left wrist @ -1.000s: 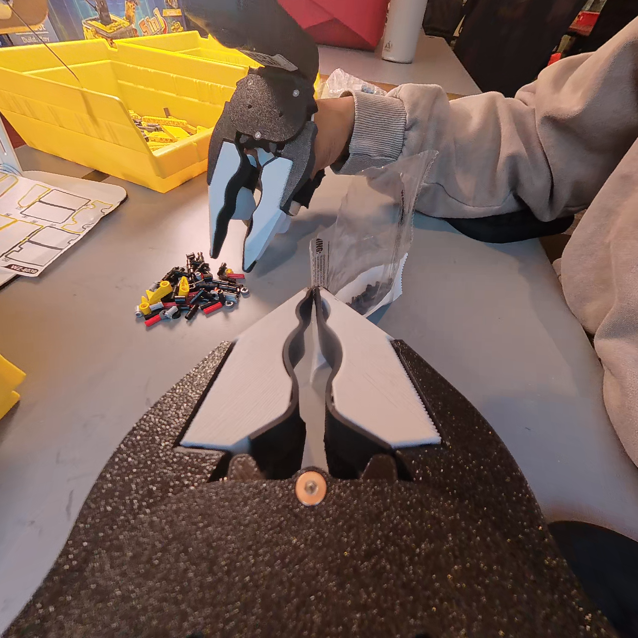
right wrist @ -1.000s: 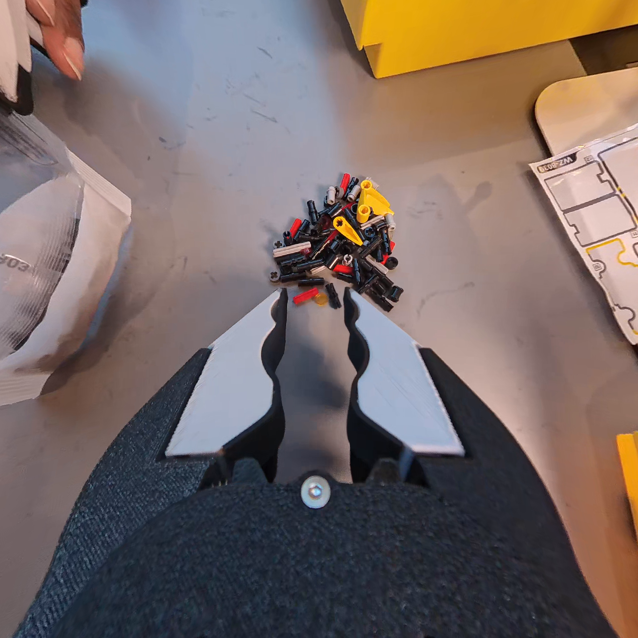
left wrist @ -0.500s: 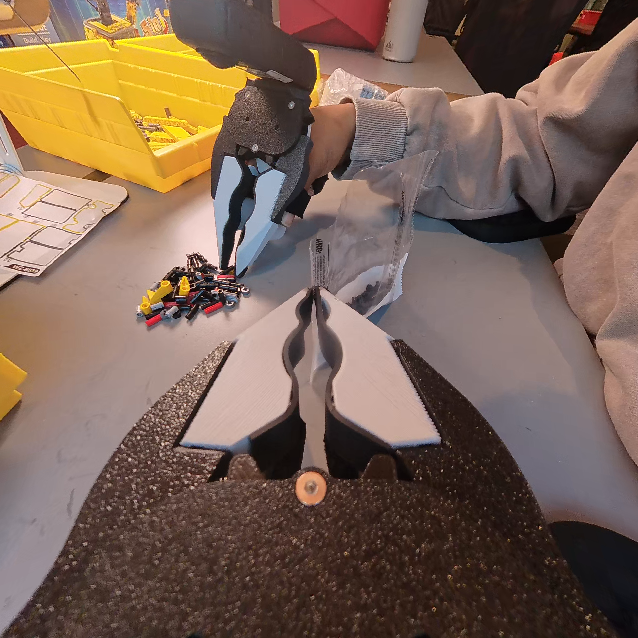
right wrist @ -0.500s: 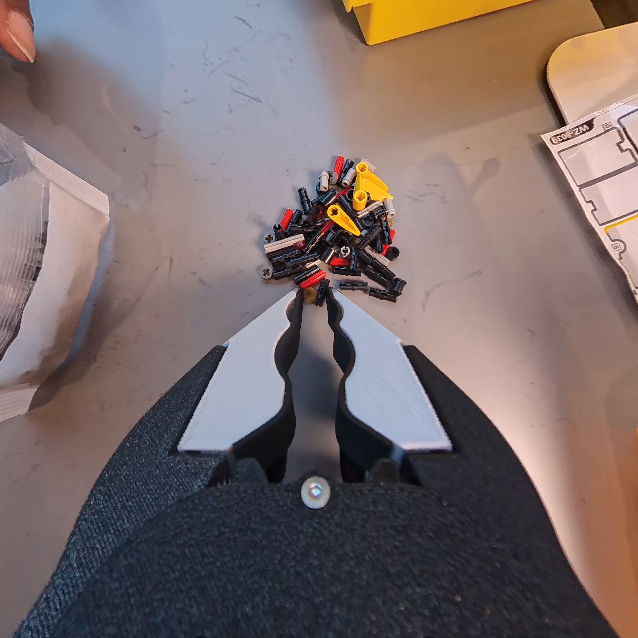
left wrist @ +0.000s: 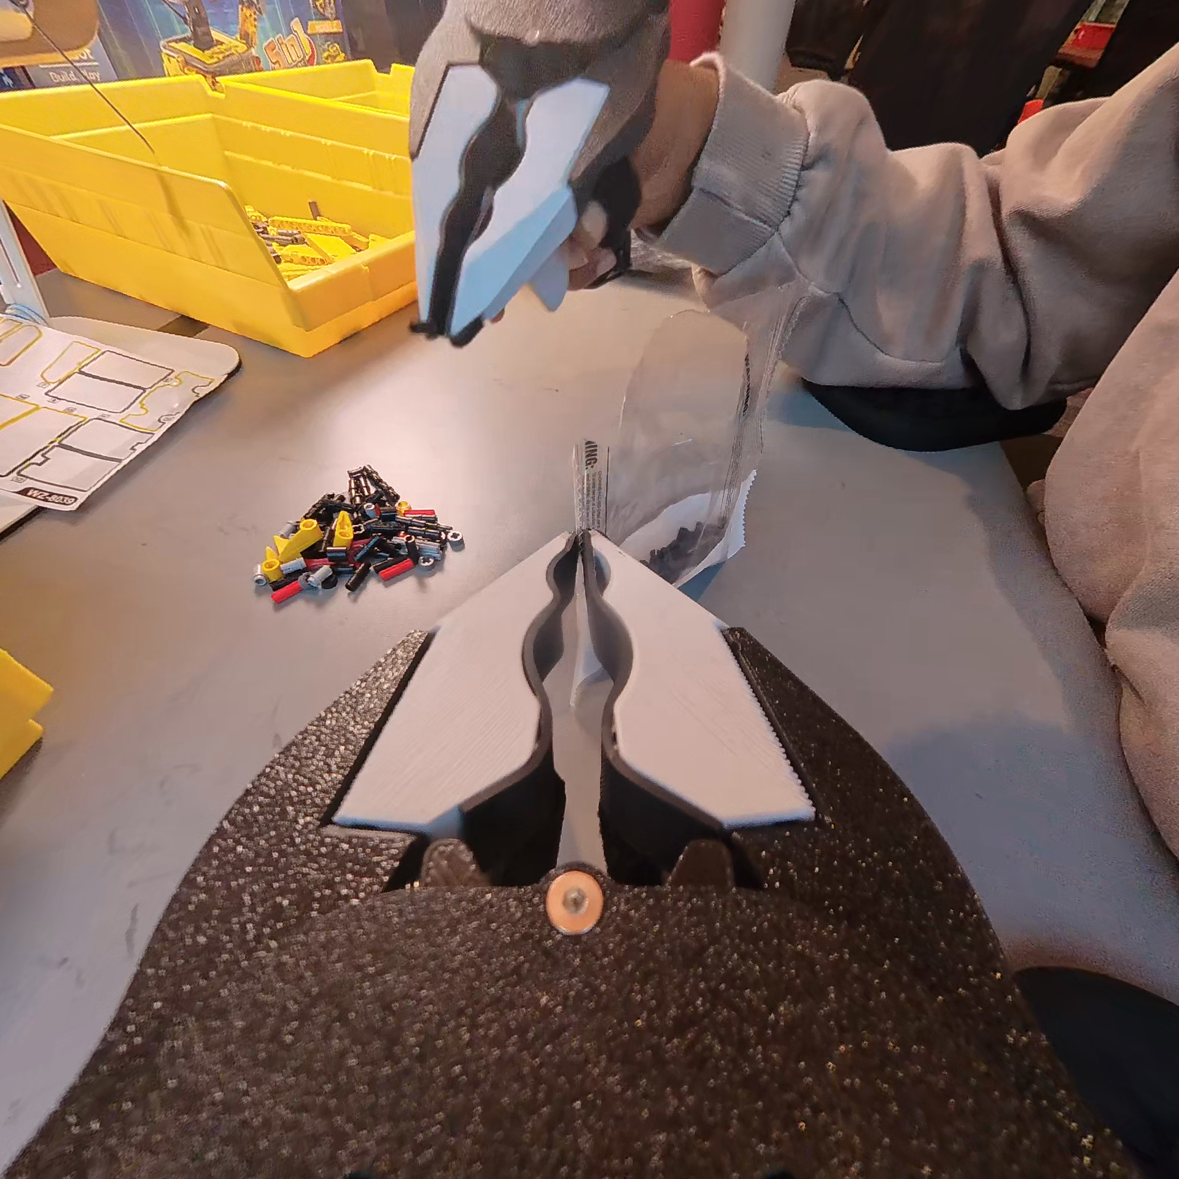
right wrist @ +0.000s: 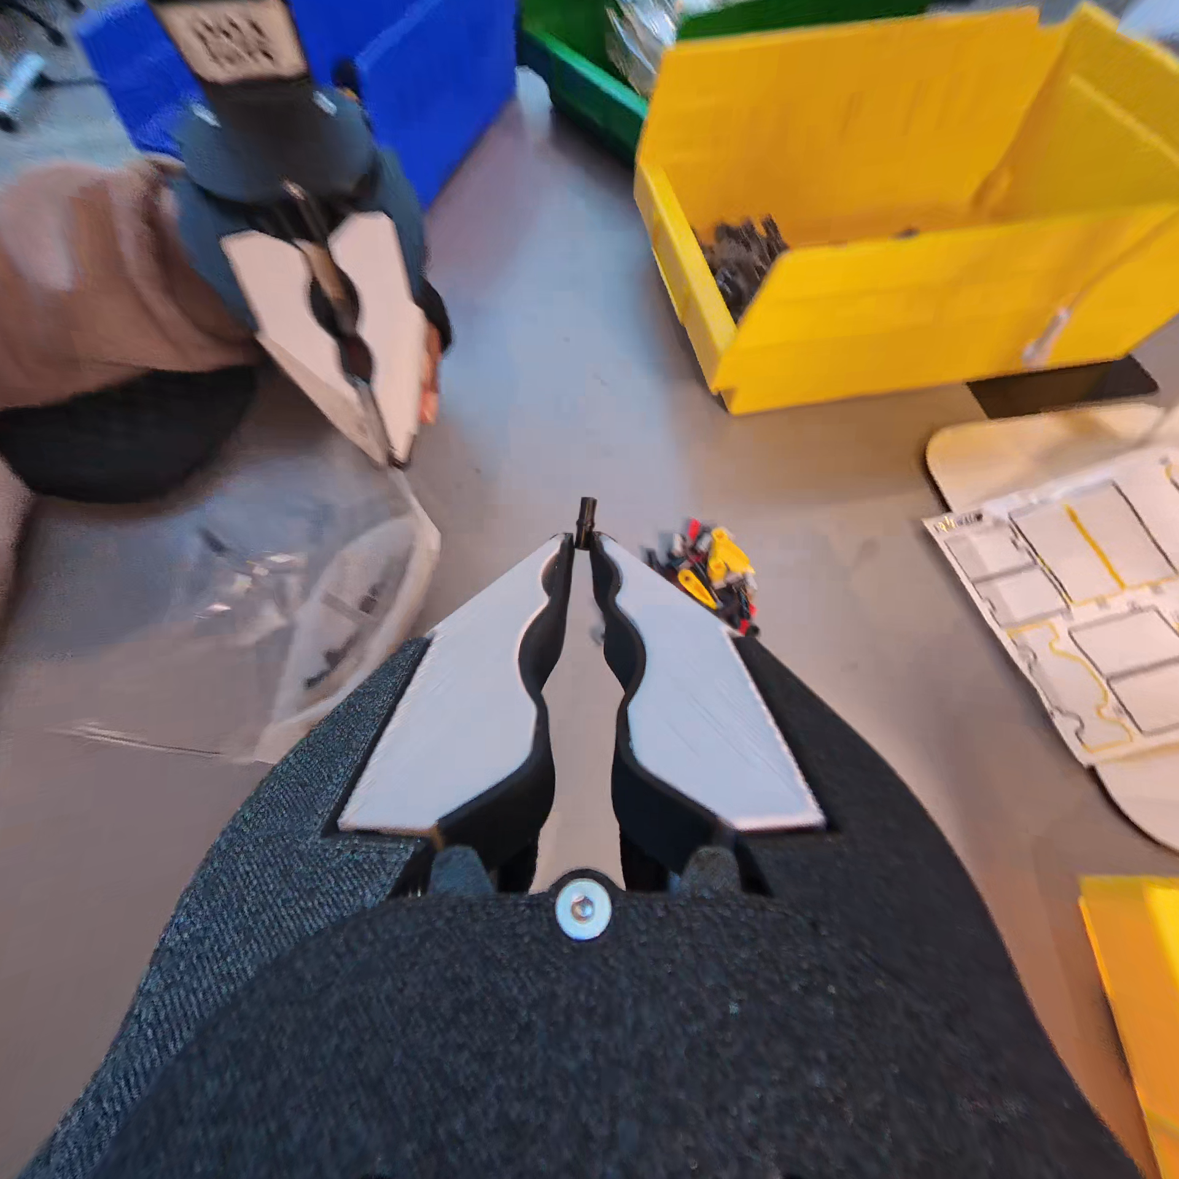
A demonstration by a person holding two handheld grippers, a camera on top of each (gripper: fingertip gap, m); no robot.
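We log the right claw [right wrist: 582,542] pinched on a small black pin [right wrist: 585,513] pointing straight ahead, raised above the counter [left wrist: 191,670], parts pile [right wrist: 708,580] just right of it, the left claw [left wrist: 582,542] clamped on the clear bag [left wrist: 689,459].

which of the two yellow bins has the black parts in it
The yellow bin seen in the right wrist view: dark parts sit in its corner. The divided yellow bin in the left wrist view holds mostly yellow pieces.
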